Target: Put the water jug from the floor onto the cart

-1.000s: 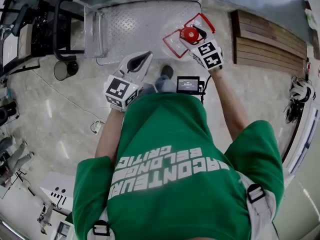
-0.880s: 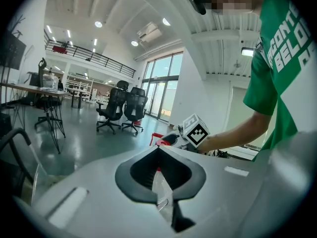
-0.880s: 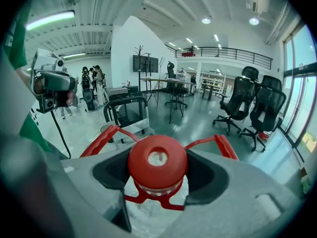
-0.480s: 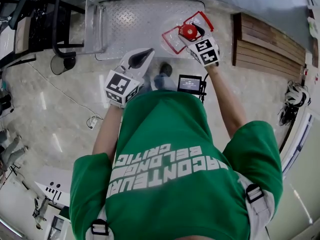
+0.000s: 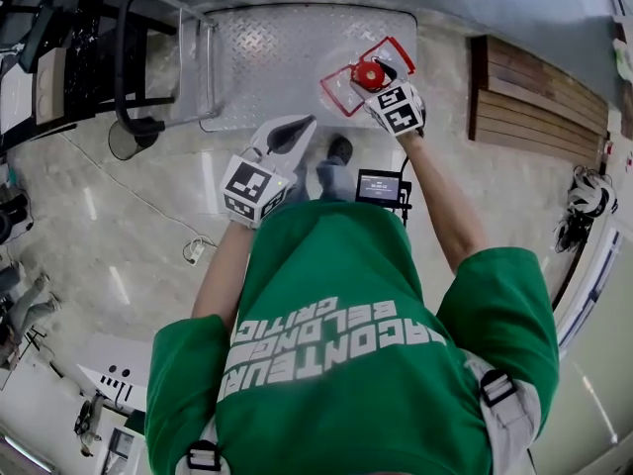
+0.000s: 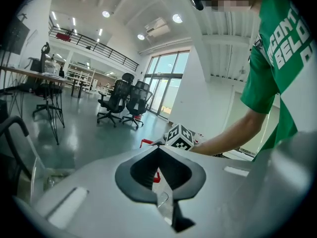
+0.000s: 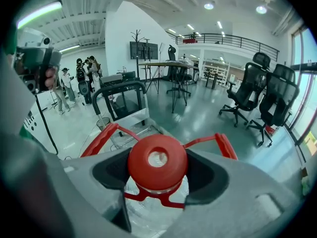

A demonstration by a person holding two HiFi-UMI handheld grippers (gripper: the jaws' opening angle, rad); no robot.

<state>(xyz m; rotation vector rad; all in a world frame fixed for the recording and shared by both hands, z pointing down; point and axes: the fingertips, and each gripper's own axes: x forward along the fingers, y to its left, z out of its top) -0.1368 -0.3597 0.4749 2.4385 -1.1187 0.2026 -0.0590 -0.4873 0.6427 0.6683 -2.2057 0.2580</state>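
Water jug (image 7: 157, 163) (clear, with a red cap and red carry frame): hangs by its neck from the right gripper (image 5: 382, 81), jaws clamped under the cap so it cannot slip, above the cart (image 5: 277, 57) deck. Left gripper (image 5: 282, 133): jaws together, empty, held aside.

Glossy pale floor (image 5: 119, 255), on it a diamond-plate cart (image 5: 287, 47) and a slatted wooden pallet (image 5: 539, 92).
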